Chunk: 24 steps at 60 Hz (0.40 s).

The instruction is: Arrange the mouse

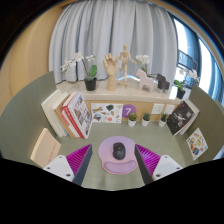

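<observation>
A dark mouse (119, 151) lies on a round pink mouse mat (118, 154) on the grey-green desk (100, 130). My gripper (112, 162) is open, with its magenta pads (78, 159) spread wide to the left and right. The mat and mouse sit between the fingertips and just ahead of them, with gaps on both sides. Nothing is held.
Books (70, 115) lean at the left. A white shelf (130, 100) beyond the mat carries a potted plant (90, 76), a wooden figure (122, 62) and small pots. Magazines (183, 118) lie at the right. Curtains hang behind.
</observation>
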Available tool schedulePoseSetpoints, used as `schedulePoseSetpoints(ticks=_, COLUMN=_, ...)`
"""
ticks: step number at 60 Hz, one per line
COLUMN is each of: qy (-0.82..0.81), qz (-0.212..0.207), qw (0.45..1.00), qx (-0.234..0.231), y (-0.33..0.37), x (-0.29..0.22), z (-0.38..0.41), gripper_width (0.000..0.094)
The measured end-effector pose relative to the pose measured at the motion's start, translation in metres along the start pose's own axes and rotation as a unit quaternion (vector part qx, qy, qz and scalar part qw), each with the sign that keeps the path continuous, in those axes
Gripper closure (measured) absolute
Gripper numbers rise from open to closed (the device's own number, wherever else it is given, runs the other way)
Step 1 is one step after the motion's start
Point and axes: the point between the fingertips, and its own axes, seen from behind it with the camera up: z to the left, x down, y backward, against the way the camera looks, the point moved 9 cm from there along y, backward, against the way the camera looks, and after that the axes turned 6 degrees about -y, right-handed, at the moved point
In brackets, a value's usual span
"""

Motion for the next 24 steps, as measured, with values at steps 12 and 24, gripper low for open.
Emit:
schedulePoseSetpoints(ticks=12, qy=-0.003, qz=-0.022, qw=1.000, qx=0.004, y=0.054, x=0.013, z=0.009, gripper_width=0.0082)
schedulePoseSetpoints(ticks=24, qy=-0.004, qz=-0.019, qw=1.000, qx=0.011, y=0.083, x=0.034, z=0.014, gripper_width=0.0081)
